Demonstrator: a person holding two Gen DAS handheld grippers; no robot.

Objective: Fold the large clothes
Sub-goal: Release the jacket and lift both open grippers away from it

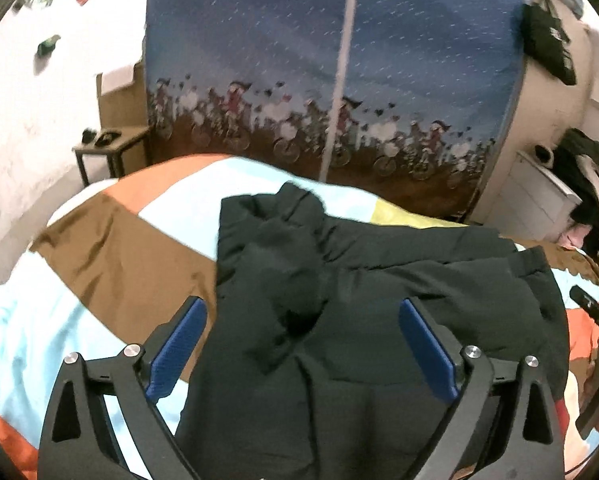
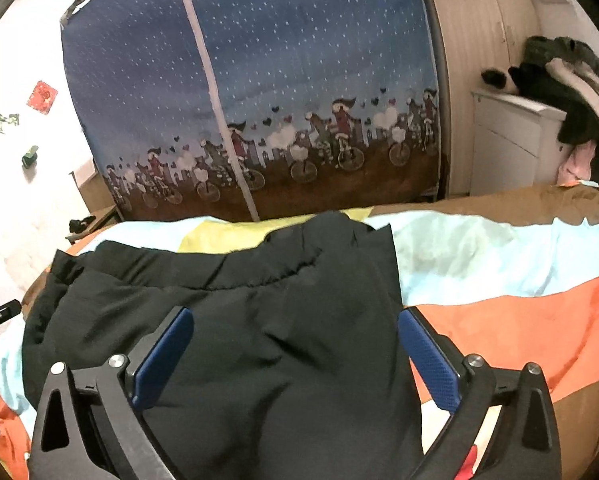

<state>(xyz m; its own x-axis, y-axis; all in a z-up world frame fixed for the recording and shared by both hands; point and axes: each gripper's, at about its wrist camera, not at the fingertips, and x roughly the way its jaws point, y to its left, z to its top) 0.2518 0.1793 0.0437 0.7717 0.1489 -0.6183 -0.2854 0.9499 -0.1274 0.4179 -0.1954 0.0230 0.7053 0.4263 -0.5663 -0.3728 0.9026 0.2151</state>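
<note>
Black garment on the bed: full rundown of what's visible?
The black garment is matte, thick-looking fabric, partly folded and rumpled, lying flat on the color-block bedspread. A gathered seam crosses it in the right wrist view. The open left gripper and open right gripper frame it; whether they touch it is unclear.

The jacket point(image 1: 379, 280) lies on the bedspread point(image 1: 111, 256), with bedspread showing on both sides of it. Both grippers hang over its near part — the left gripper point(image 1: 303, 316) beside the right gripper point(image 2: 295, 328). Behind the bed stands a fabric wardrobe point(image 1: 331, 72); left of it a small side table point(image 1: 107, 148), right of it a cabinet point(image 2: 511, 140) with clothes point(image 2: 571, 92) piled on top.
</note>
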